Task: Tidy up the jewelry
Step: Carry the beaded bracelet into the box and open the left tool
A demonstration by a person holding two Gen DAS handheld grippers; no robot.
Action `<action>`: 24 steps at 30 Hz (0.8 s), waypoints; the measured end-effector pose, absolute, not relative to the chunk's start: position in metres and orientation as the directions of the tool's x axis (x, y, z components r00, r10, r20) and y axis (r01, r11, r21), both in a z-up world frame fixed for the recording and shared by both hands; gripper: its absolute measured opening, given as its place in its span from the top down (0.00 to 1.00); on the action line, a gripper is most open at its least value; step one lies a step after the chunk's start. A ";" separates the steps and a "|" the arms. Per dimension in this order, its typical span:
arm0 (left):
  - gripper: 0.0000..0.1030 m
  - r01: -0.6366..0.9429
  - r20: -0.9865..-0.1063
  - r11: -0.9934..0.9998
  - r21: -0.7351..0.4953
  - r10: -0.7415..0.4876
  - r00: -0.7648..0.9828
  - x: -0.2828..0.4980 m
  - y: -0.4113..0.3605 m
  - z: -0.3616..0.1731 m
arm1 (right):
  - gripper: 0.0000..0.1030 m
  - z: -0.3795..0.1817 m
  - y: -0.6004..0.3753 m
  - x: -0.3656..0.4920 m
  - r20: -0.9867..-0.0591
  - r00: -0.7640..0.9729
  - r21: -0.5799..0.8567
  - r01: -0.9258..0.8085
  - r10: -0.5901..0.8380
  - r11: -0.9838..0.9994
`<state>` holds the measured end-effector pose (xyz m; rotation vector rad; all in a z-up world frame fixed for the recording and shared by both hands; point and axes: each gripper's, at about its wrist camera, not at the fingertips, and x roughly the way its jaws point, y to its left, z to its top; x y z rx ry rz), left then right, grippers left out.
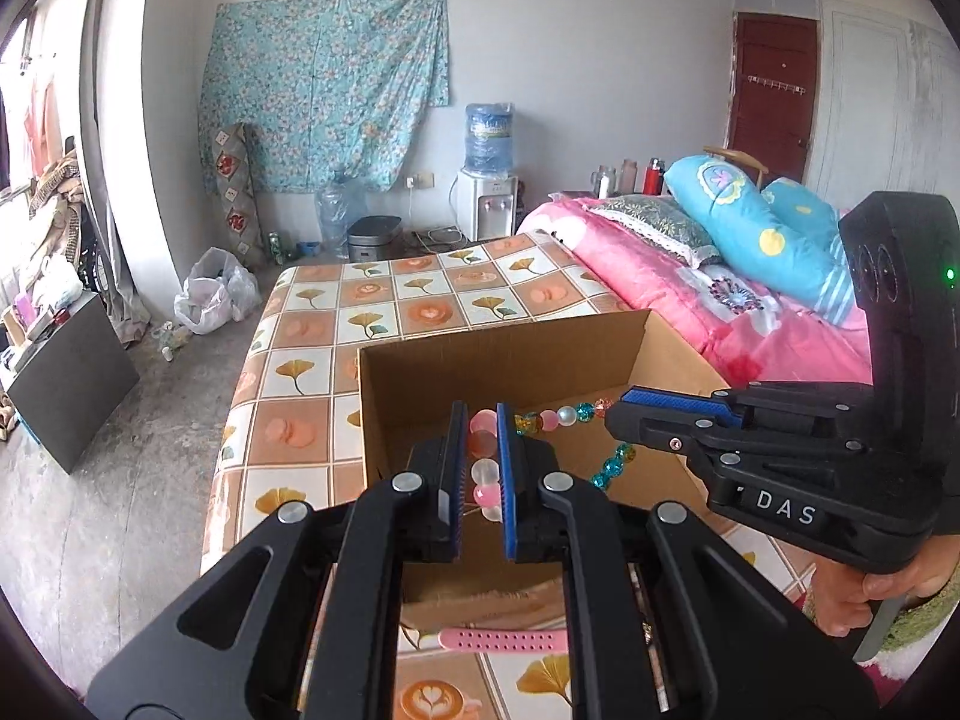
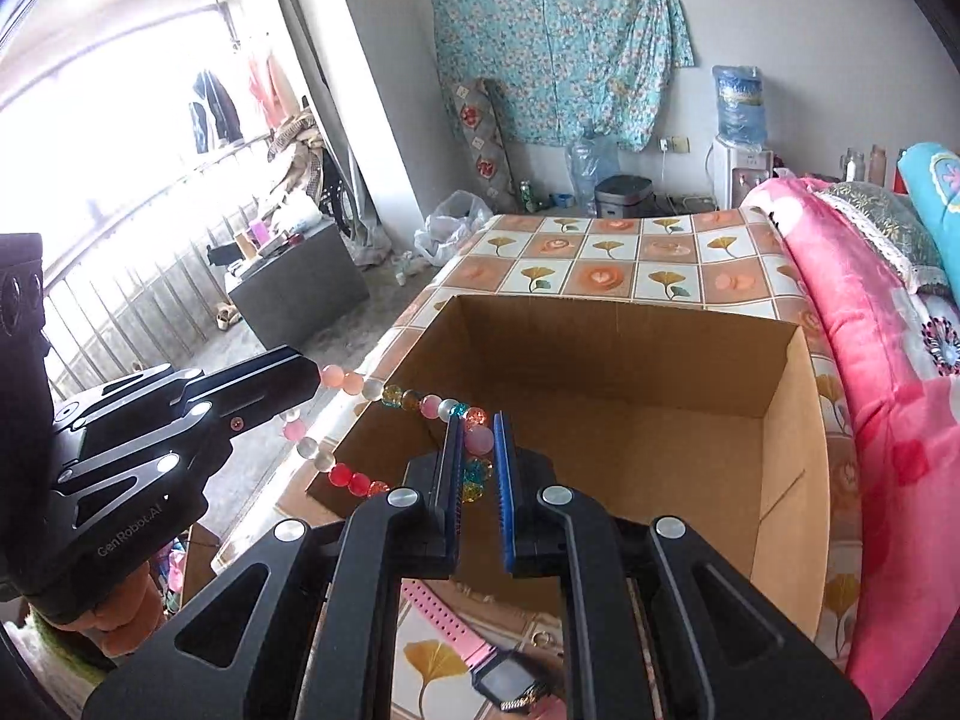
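Up close in the left wrist view: left gripper levelled forward over the near wall of an open cardboard box, jaws pinched on the pink and white end of a bead necklace, beads stacked between the blue pads. Beyond the jaw tips and off to their right, more of the strand strung out taut in teal, white and amber toward the right gripper, reaching in sideways from the right, fingers drawn together on the far end of the strand; a bare hand wrapped round its handle lower right. Below the jaws, a pink watch strap flat on the flower-patterned tablecloth. From the right wrist view: right gripper pointed into the box, jaws clamped on a pale pink bead and a teal one of the necklace. Left of the jaws, strand running in two lines, one sagging, above the box's left rim to the left gripper, angled in from the left with fingers closed on it. Under the jaws, the pink watch on the cloth.
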<state>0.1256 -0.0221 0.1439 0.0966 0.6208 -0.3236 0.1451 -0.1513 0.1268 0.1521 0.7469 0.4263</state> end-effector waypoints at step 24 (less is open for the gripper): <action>0.59 0.240 -0.784 0.971 0.007 -0.144 0.604 0.239 -0.024 0.088 | 0.89 0.043 -0.153 0.282 -0.793 0.335 0.465 -0.208 0.509 0.861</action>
